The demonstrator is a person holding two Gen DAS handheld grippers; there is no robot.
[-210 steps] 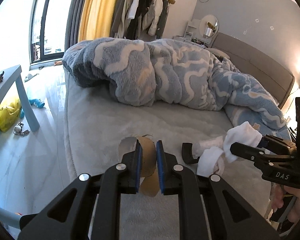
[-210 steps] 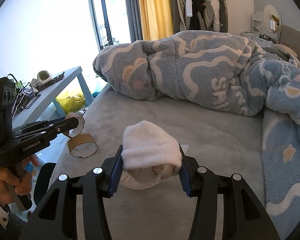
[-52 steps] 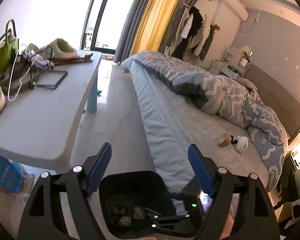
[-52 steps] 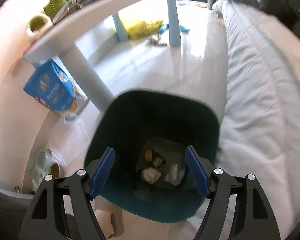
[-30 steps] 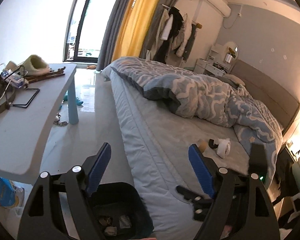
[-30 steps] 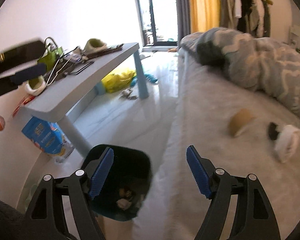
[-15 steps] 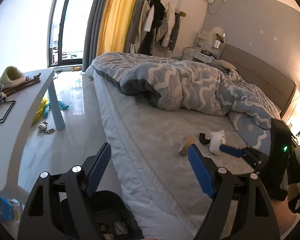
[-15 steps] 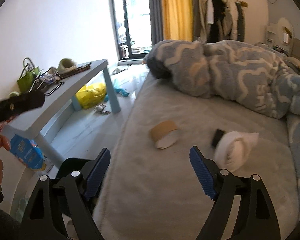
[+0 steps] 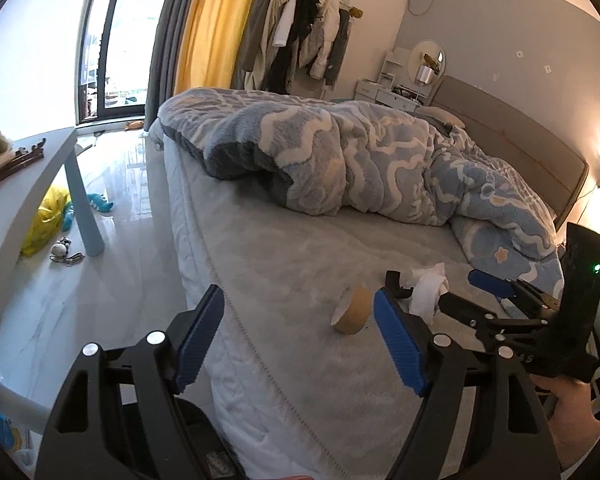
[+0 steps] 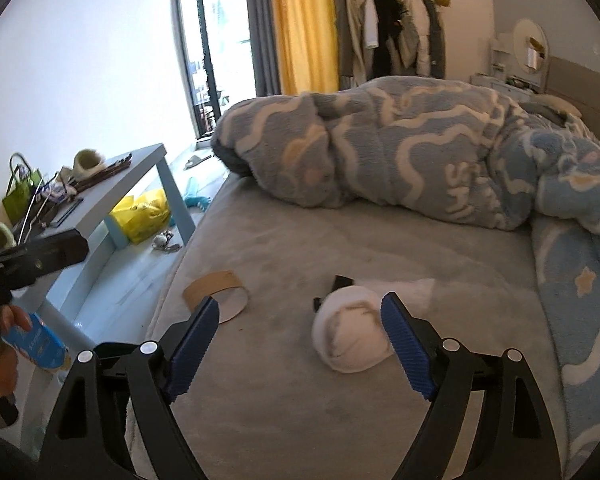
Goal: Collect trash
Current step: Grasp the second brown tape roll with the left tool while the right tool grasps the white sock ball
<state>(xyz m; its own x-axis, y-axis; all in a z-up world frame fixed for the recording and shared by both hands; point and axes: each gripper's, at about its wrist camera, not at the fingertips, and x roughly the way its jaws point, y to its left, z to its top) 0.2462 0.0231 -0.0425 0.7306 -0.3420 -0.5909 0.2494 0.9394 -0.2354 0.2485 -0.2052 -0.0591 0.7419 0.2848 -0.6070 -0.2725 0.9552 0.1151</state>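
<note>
The white wad of tissue lies on the grey bed, just ahead of my right gripper and toward its right jaw; the pad does not touch it. A small black object lies against the far side of the wad. The cardboard tape roll lies on the bed near the mattress edge, just beyond my left jaw on this gripper and apart from the wad.

My right jaws stand spread wide and have just been opening further; nothing is between the pads.

My left gripper hangs over the mattress edge. Its jaws are also spread wide and empty. In the left wrist view, the tape roll lies just inside the right pad and further ahead; the wad lies beyond that pad. My right gripper is seen there to the right of my left jaws, held in my right hand.

Beyond both jaws, a blue patterned blanket is heaped across the bed. To the left of the jaws stands a light blue tabletop bearing clutter, with a yellow bag on the floor under it.
</note>
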